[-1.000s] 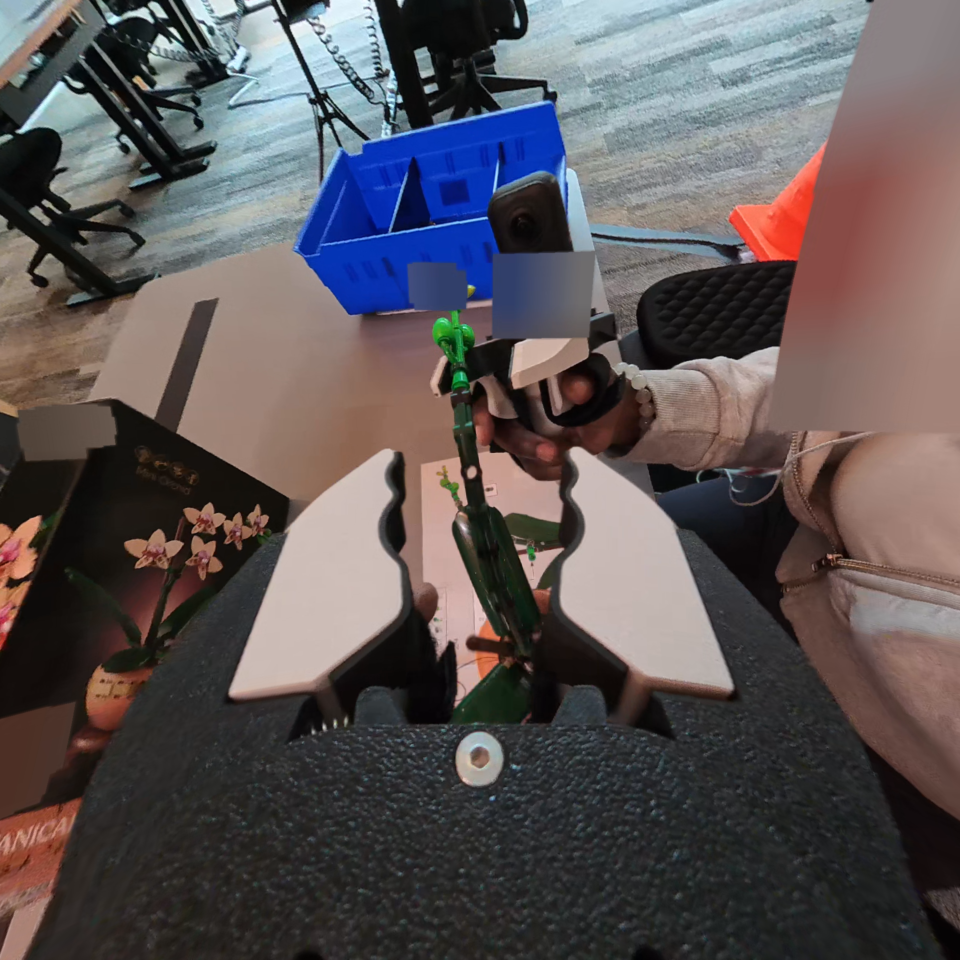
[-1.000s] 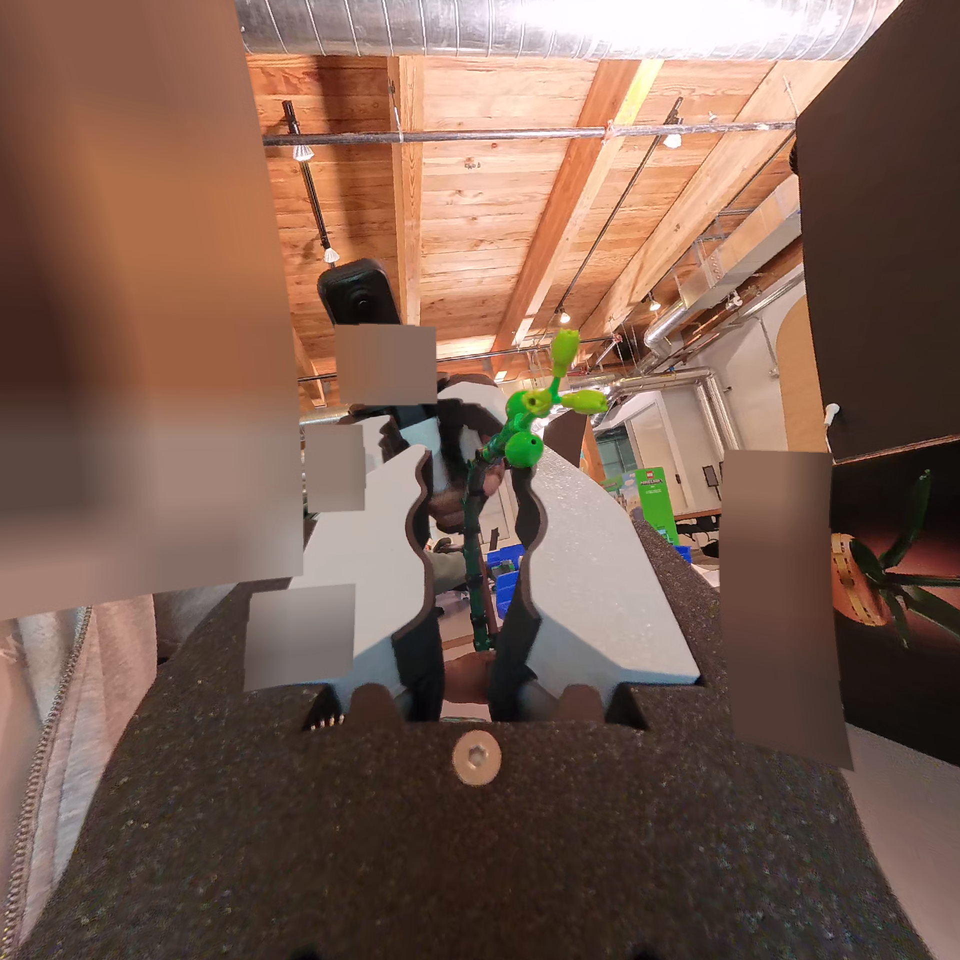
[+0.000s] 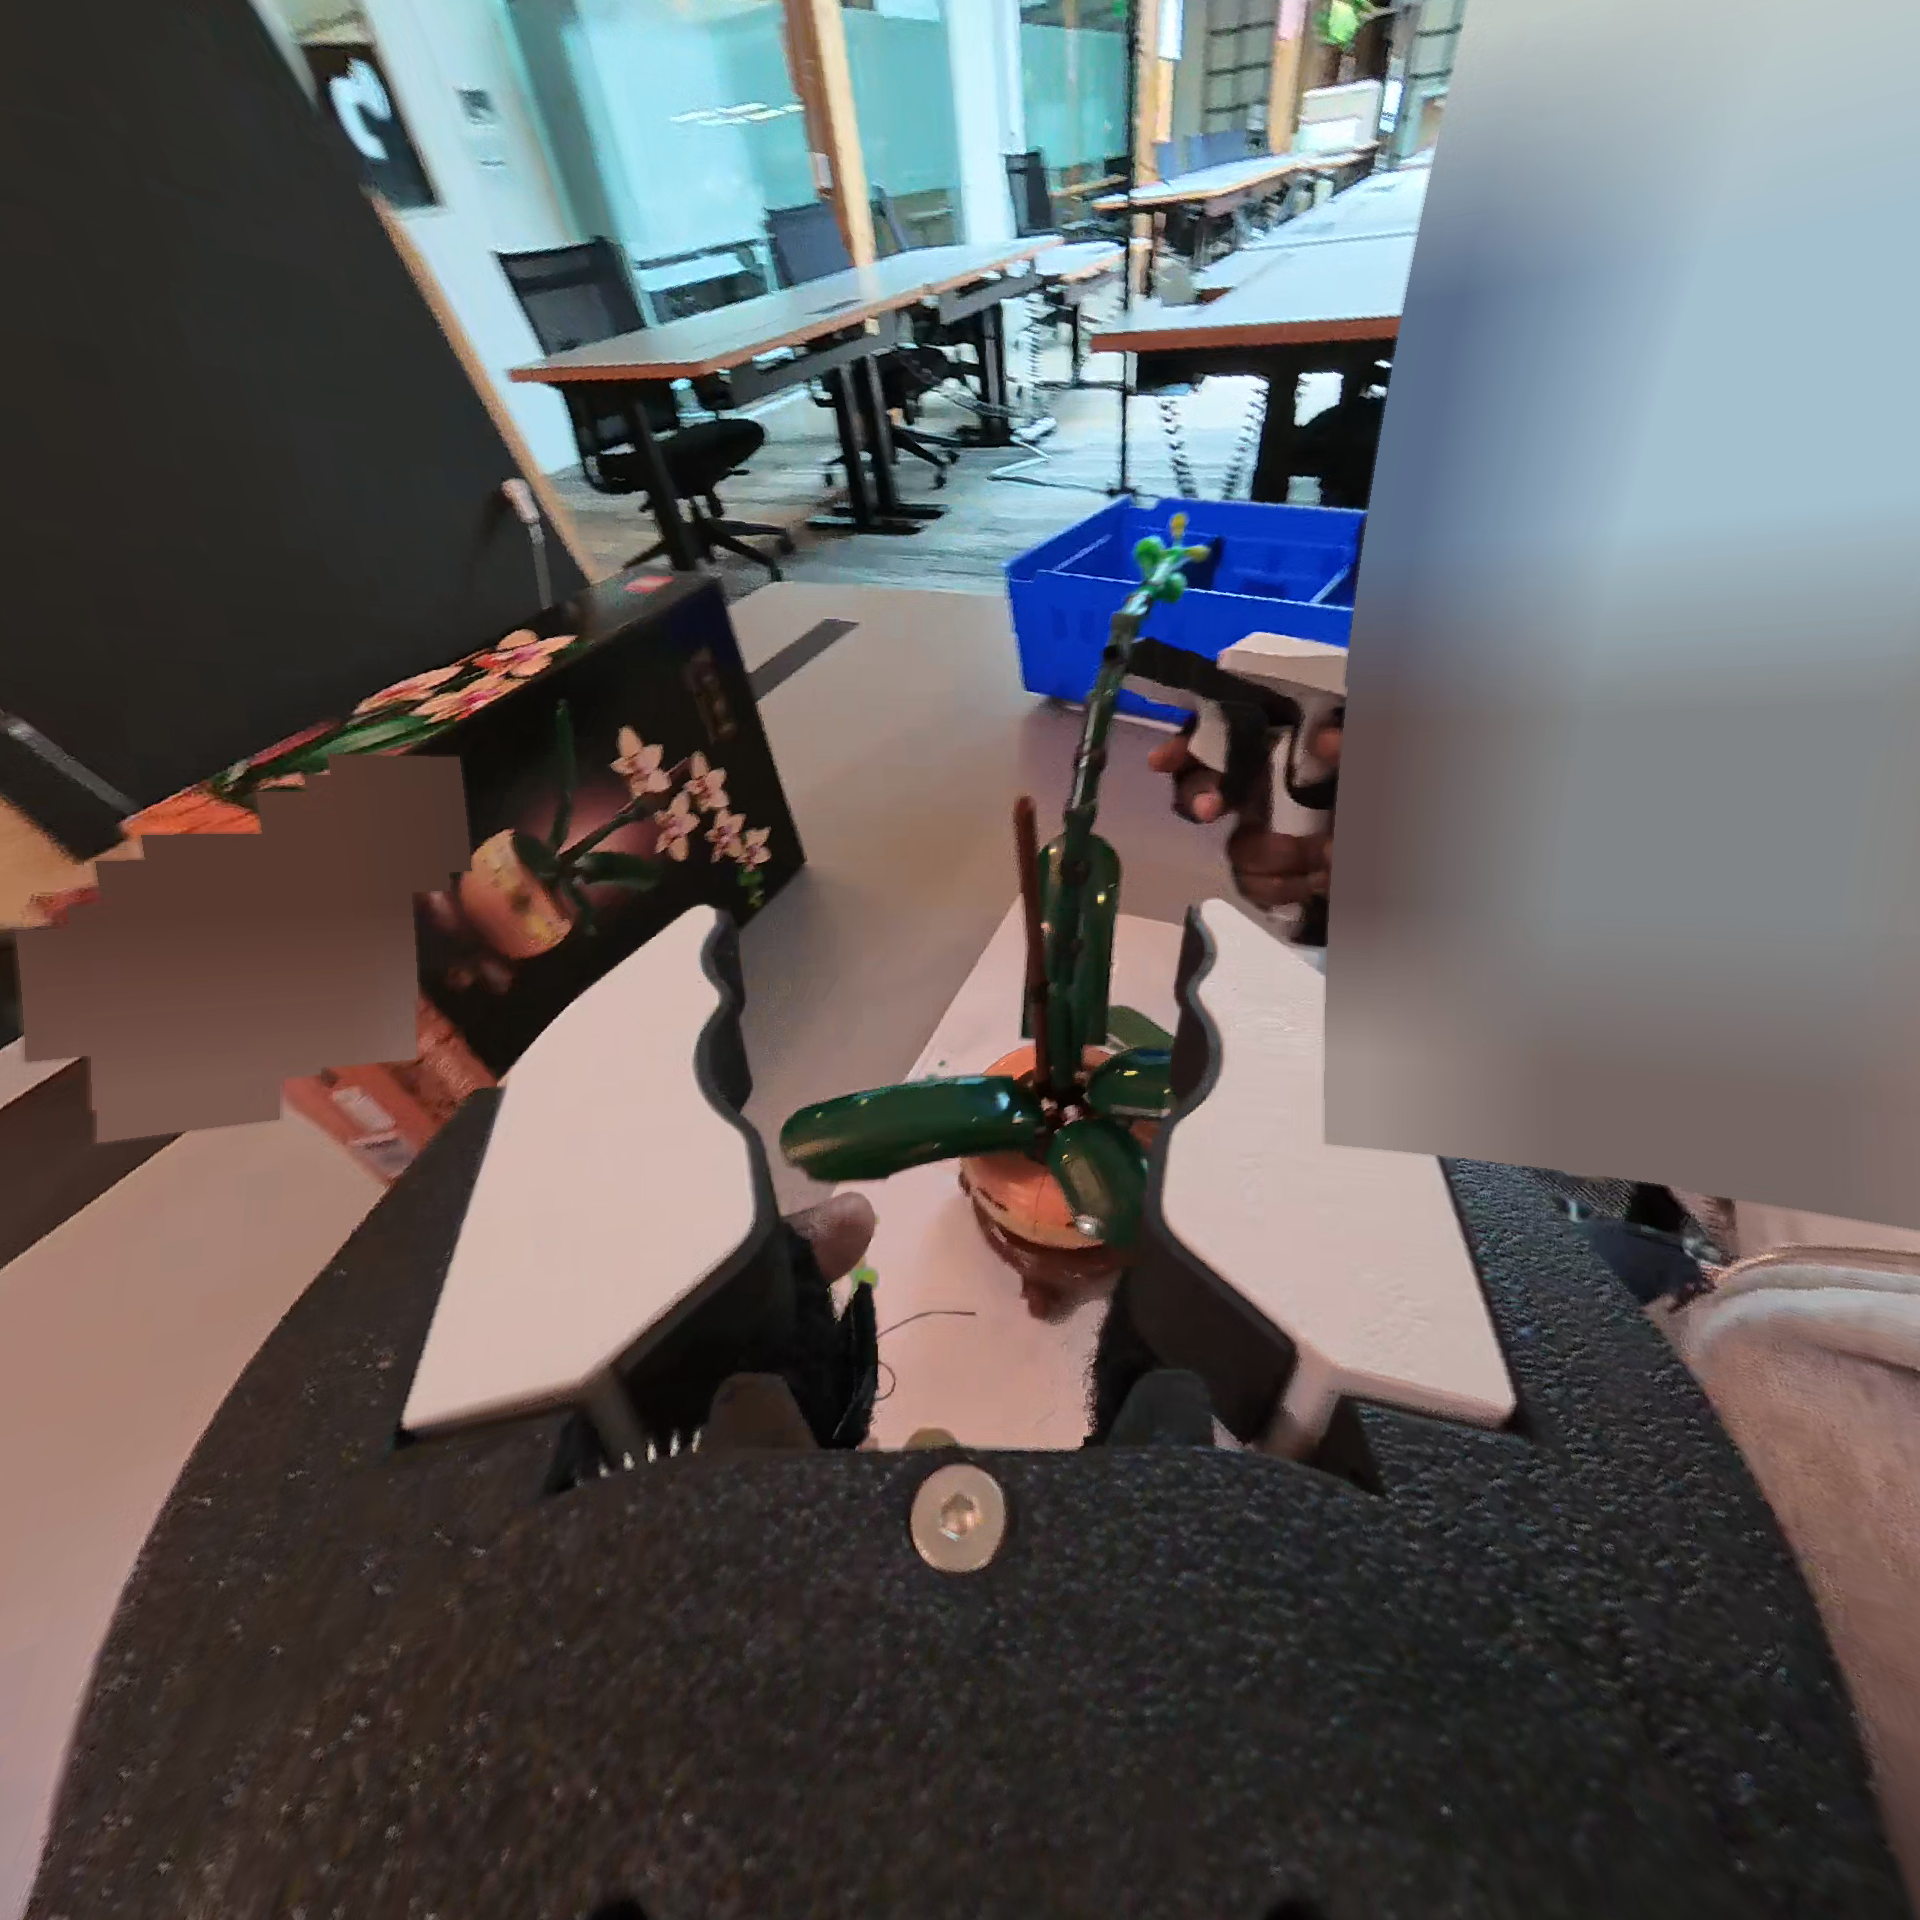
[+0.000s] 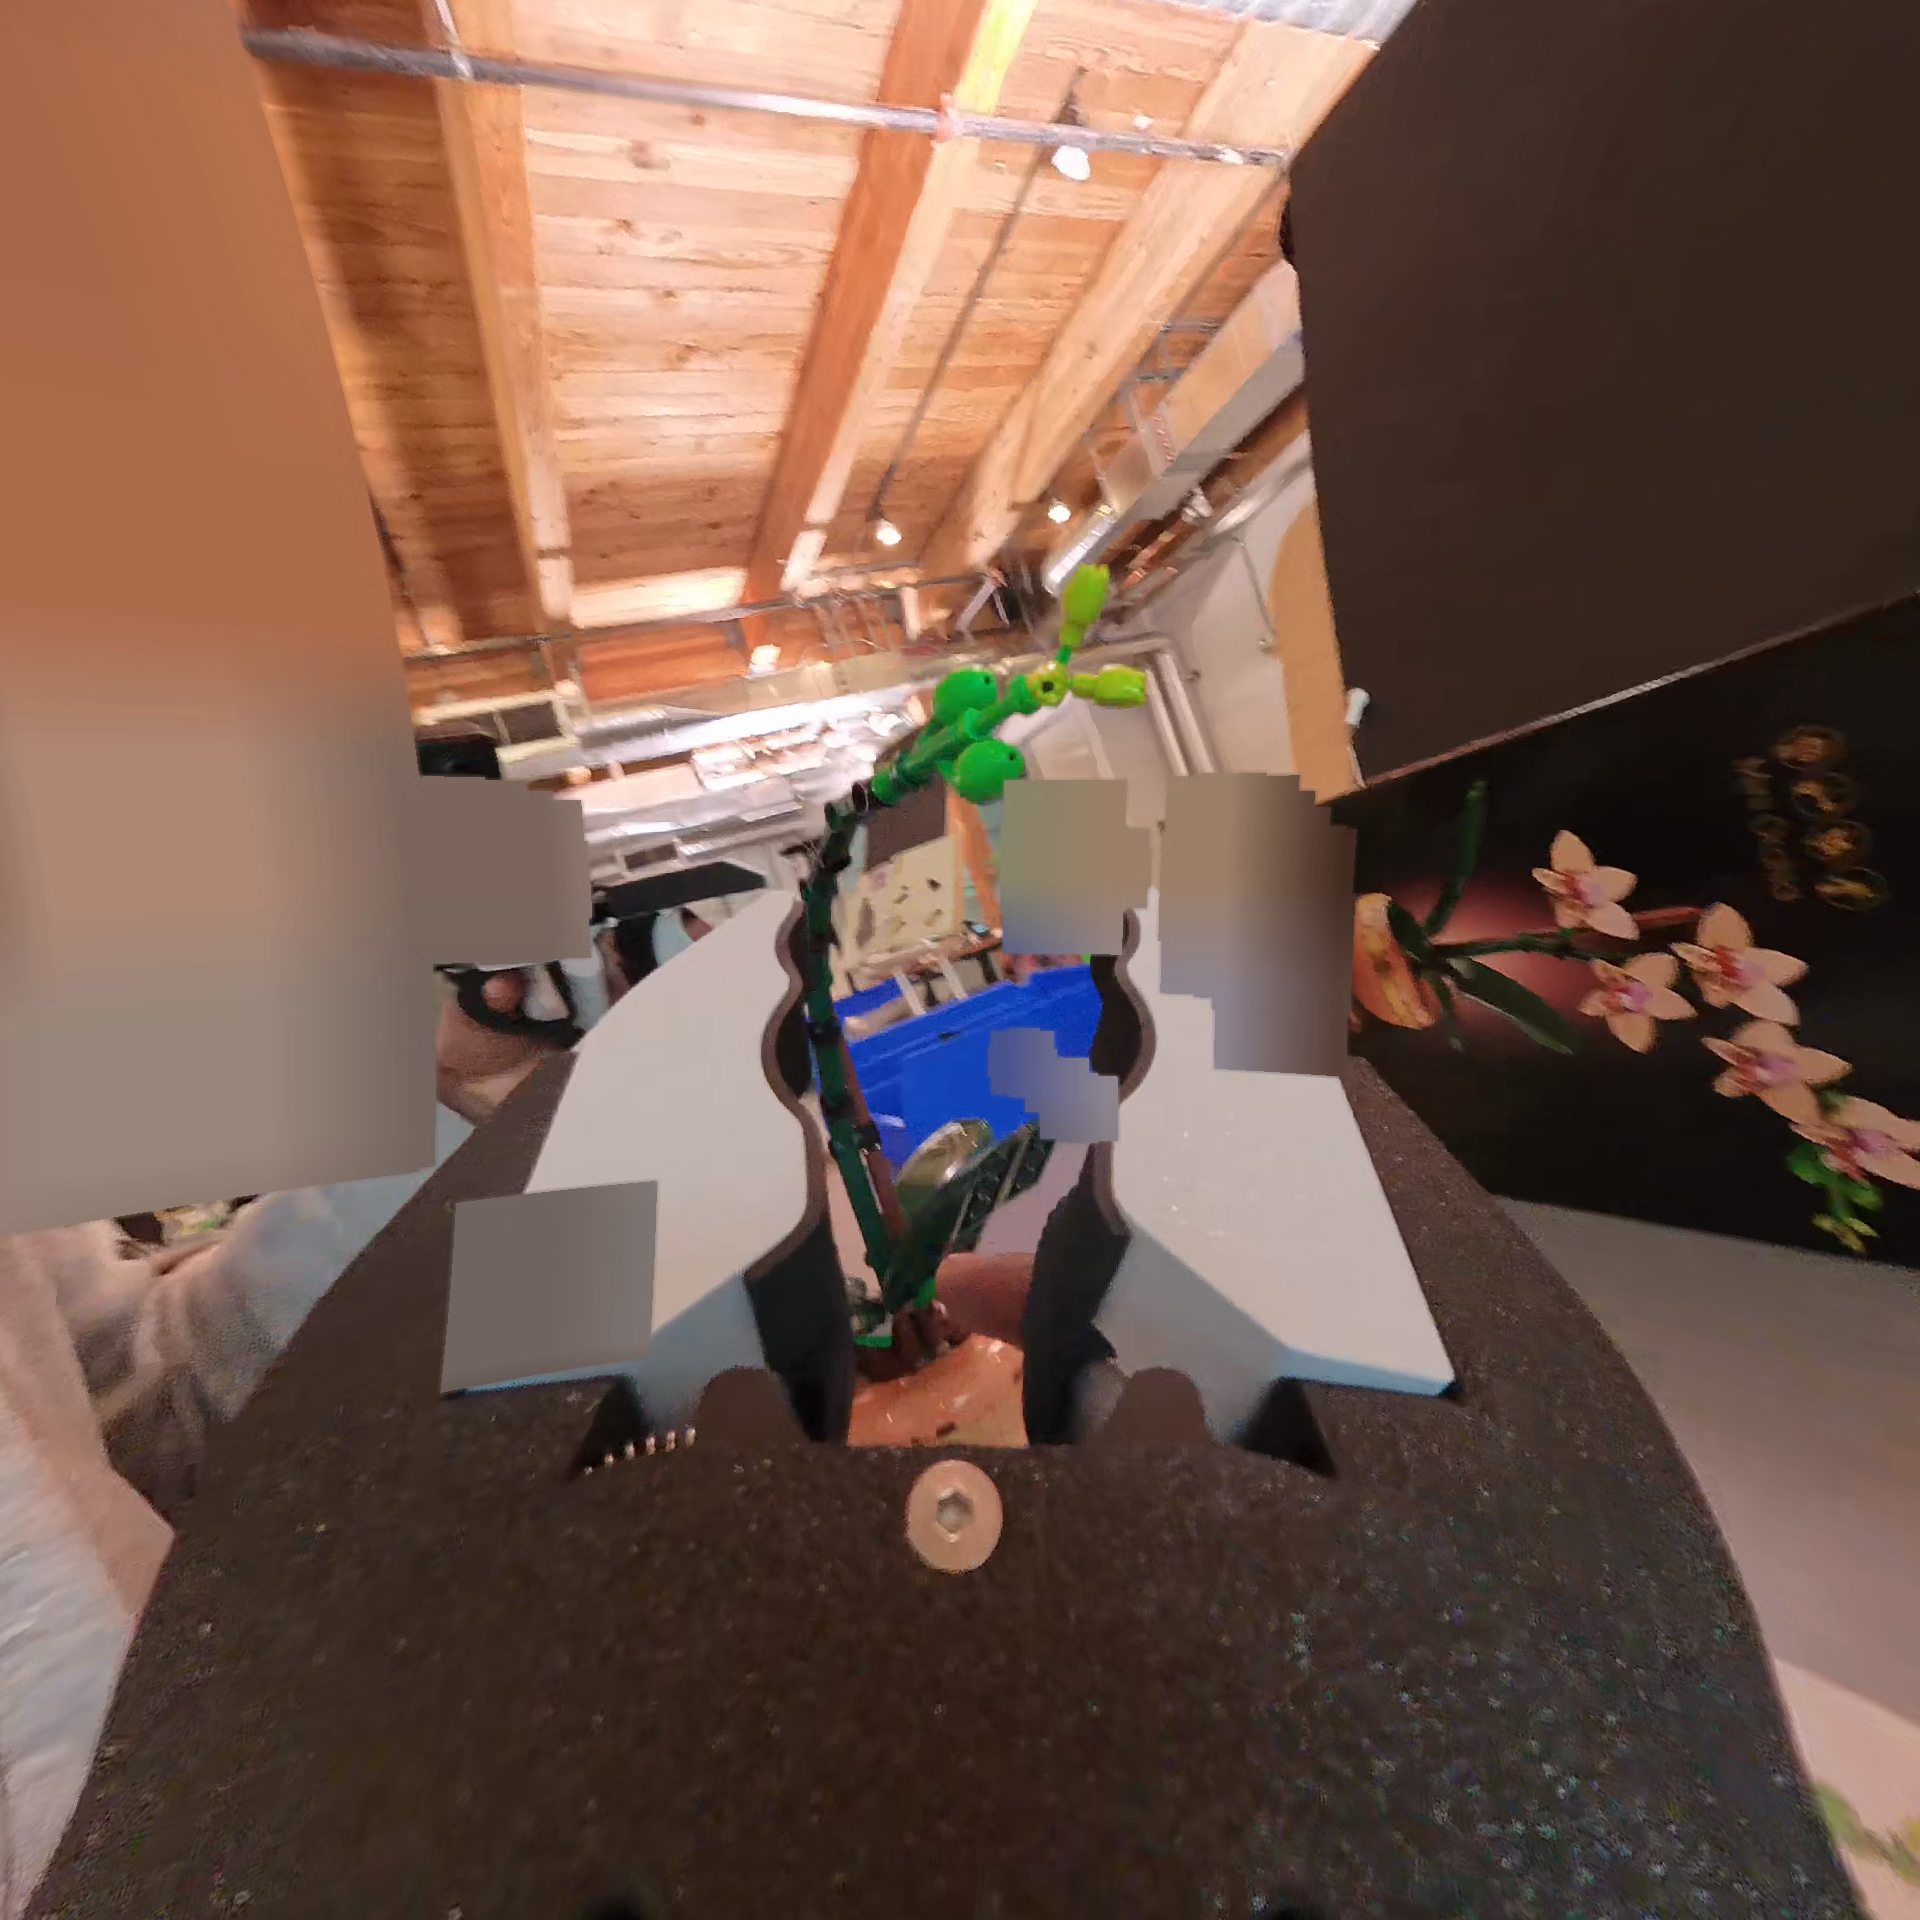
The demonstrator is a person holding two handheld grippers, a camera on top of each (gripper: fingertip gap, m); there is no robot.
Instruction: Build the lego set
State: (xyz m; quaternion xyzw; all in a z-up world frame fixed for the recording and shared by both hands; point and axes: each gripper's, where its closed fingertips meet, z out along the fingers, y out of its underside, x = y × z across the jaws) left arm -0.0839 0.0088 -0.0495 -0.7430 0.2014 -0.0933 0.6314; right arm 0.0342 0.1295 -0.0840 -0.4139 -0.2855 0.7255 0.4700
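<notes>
Green brick-built plant (image 3: 1081, 935) in its orange pot (image 3: 1003, 1205) stands between the left gripper's (image 3: 956, 914) spread fingers, its stem (image 4: 831, 987) brushing one finger (image 4: 707, 1039) of the equally parted right gripper (image 4: 956, 925).

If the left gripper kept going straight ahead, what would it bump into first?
Probably the brick-built plant with dark green leaves in a rounded orange pot, standing between the open left gripper fingers. Depth is unclear, so that is a guess.
</notes>
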